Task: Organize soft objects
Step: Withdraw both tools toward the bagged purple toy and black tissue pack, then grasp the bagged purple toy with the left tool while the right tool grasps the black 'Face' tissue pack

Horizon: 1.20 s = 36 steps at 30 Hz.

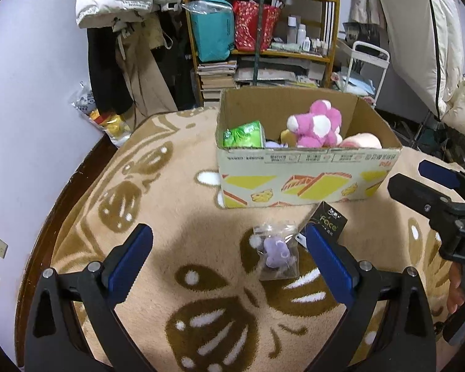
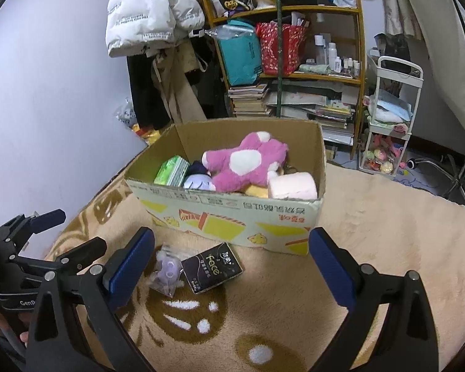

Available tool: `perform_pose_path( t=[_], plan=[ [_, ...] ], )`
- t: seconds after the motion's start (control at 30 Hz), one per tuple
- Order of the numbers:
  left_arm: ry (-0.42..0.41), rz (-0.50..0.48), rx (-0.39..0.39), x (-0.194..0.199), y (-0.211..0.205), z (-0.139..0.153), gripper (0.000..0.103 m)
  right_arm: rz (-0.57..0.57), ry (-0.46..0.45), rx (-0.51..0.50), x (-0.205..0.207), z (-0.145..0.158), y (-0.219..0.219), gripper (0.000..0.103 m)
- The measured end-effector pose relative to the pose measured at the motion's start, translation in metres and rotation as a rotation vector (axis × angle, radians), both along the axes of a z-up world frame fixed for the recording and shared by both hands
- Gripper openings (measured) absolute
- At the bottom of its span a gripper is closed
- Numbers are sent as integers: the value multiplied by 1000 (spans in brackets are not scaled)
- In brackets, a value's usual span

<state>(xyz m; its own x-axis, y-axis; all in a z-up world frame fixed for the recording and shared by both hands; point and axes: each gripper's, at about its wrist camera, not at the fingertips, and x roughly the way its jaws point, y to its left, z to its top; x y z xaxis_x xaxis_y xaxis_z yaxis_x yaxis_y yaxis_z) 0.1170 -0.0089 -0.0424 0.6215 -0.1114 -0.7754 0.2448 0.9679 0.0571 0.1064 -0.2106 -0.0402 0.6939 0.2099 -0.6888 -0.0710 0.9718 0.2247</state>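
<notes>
Both pairs of fingers stand spread and empty; the left gripper (image 1: 229, 241) hovers over the bagged purple plush (image 1: 276, 252) on the blanket (image 1: 176, 186), beside the black packet (image 2: 212, 268); the cardboard box (image 2: 232, 214) holds a pink plush (image 2: 245, 162); the right gripper (image 2: 232, 245) is nearby.

My left gripper (image 1: 229, 243) has blue pads on black arms, and my right gripper (image 2: 231, 249) is the same: blue pads, black frame. The blanket (image 1: 176, 204) under them is peach-tan with a dark brown cartoon pattern dotted with white. The cardboard box (image 1: 307, 179) is plain brown inside; its outer face is off-white with yellow blocks, orange outlines and red print. In it lie a pink plush toy with white patches (image 2: 245, 161), a green pack (image 2: 172, 172) and a pale pink roll (image 2: 293, 187). On the blanket sit a lilac toy in a clear bag (image 1: 276, 251) and a black packet with gold lettering (image 2: 212, 268).
</notes>
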Motion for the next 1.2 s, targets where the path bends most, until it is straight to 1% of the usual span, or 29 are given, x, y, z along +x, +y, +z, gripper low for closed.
perform_pose_path(
  t=[0.13, 0.27, 0.4, 0.57, 0.7, 0.93, 1.2],
  plan=[
    [27, -8, -23, 2, -1, -6, 98, -3, 22, -4, 2, -9, 3, 103],
    [44, -12, -19, 6, -3, -14, 98, -1, 31, -9, 4, -13, 6, 103],
    [55, -22, -36, 8, -4, -19, 98, 1, 37, -8, 5, -15, 8, 103],
    [78, -18, -26, 9, -5, -28, 98, 11, 51, -13, 8, -21, 12, 103],
    [83, -41, -40, 12, -5, -32, 98, 19, 61, -23, 11, -25, 15, 103],
    [116, -45, -32, 19, -8, -43, 98, 25, 82, -23, 15, -34, 17, 103],
    [164, -79, -9, 24, -17, -59, 98, 22, 110, 0, 23, -44, 14, 103]
  ],
)
